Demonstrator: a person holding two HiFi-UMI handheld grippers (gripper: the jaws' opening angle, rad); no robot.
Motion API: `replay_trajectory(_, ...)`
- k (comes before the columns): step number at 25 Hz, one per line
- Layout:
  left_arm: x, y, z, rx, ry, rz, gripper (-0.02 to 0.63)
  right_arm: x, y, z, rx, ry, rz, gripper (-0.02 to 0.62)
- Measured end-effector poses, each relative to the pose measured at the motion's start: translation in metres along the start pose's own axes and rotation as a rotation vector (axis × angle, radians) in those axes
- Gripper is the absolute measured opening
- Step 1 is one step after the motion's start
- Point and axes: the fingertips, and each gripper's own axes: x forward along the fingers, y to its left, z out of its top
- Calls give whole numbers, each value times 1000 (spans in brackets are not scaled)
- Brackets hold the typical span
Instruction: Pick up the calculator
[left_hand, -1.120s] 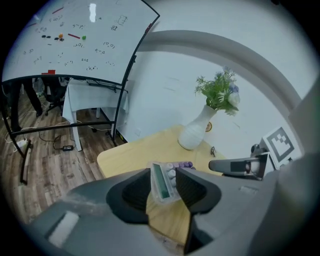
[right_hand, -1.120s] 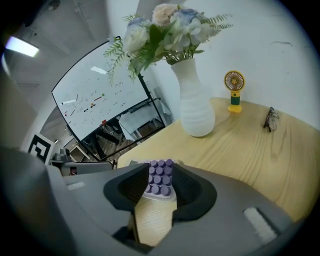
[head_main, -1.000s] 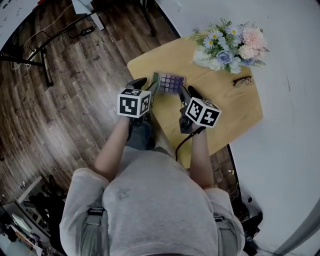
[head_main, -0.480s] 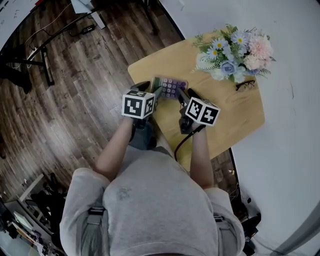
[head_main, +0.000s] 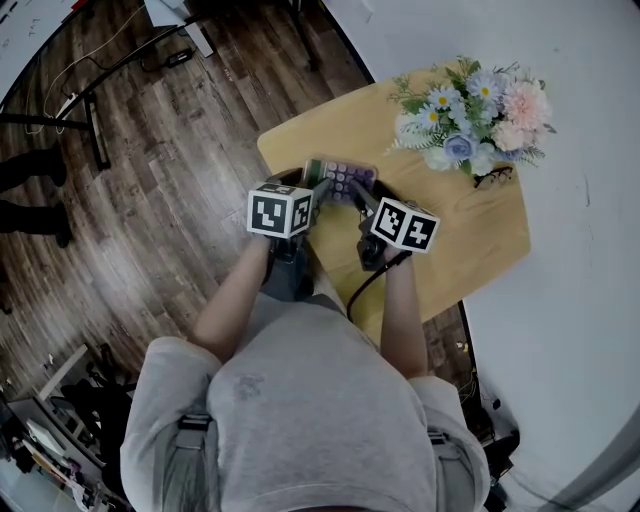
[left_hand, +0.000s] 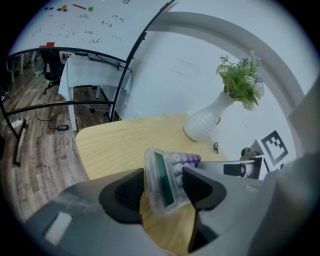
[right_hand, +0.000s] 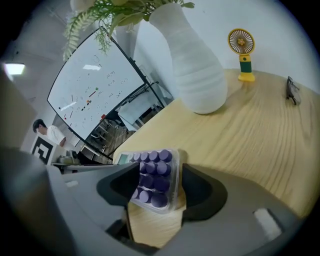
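Your forearms reach forward, angled down. Left gripper (head_main: 305, 184) and right gripper (head_main: 366, 196) sit side by side, jaws opening wide, one calculator (head_main: 341, 176) end between each pair.

Left gripper (left_hand: 164, 185) and right gripper (right_hand: 160, 182) sank toward the table (head_main: 470, 235), calculator (head_main: 342, 177) with them. Both sets of jaws were opening, a calculator end between each.

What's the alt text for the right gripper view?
The right gripper has its jaws opening around a purple-keyed calculator lying on a wooden table, not yet gripping it. Behind stand a white vase, a small yellow fan and, far right, glasses.
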Motion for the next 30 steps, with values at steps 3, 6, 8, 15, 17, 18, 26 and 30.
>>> replay_trajectory(3, 0, -3, 4, 1, -5, -13, 244, 0, 0, 0, 3, -3, 12, 270)
replay_trajectory(6, 4, -4, -2, -1, 3, -19, 244, 0, 1, 0, -1, -2, 12, 272)
replay_trajectory(8, 5, -4, -3, 0, 4, -20, 244, 1, 2, 0, 1, -3, 5, 273)
replay_trajectory(15, -4, -6, 3, 57, -20, -19, 244, -4, 8, 5, -26, -49, -14, 272)
replay_trajectory(17, -8, -8, 10, 65, -43, -20, 244, -8, 14, 13, -50, -81, -14, 272)
replay_trajectory(18, -10, -10, 13, 69, -54, -21, 244, -11, 17, 16, -65, -98, -14, 272)
replay_trajectory(26, -37, -22, 38, 150, -169, -27, 244, -34, 44, 39, -138, -231, 2, 270)
replay_trajectory(30, -53, -31, 44, 183, -231, -23, 244, -49, 57, 45, -188, -282, 9, 270)
